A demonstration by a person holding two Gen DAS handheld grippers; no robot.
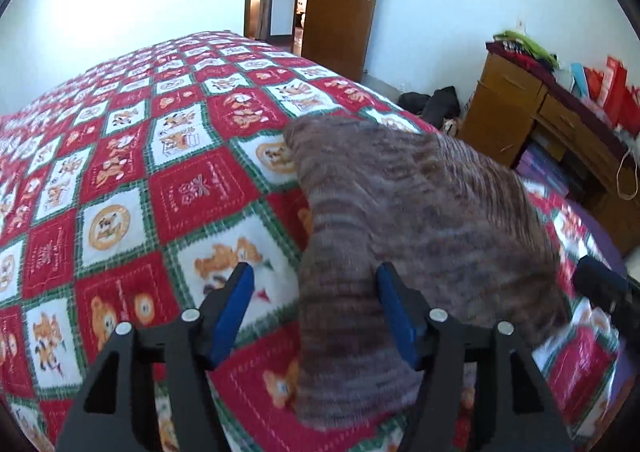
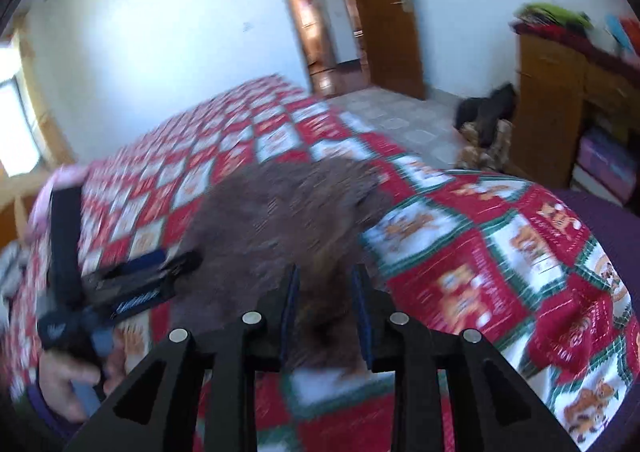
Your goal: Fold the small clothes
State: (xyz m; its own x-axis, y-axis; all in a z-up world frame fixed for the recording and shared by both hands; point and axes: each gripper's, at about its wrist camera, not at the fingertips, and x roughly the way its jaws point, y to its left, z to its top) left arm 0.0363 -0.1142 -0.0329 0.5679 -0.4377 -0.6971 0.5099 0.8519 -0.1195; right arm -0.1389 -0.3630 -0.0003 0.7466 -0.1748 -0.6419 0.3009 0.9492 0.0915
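A brown striped knitted garment (image 1: 420,220) lies on the red, white and green patterned bedspread (image 1: 120,180). My left gripper (image 1: 316,272) is open over the garment's near left edge, with the cloth passing between its blue pads (image 1: 236,308). In the right wrist view the same garment (image 2: 280,220) is blurred. My right gripper (image 2: 325,276) has its jaws partly closed around the garment's near edge. I cannot tell whether the pads pinch the cloth. The left gripper (image 2: 132,284) also shows at the left of the right wrist view.
A wooden desk (image 1: 532,120) with bags and stacked items stands to the right of the bed. Dark clothes (image 1: 436,100) lie on the floor by it. A wooden door (image 1: 344,0) stands open at the far wall. The bed's right edge (image 2: 592,204) shows a purple sheet.
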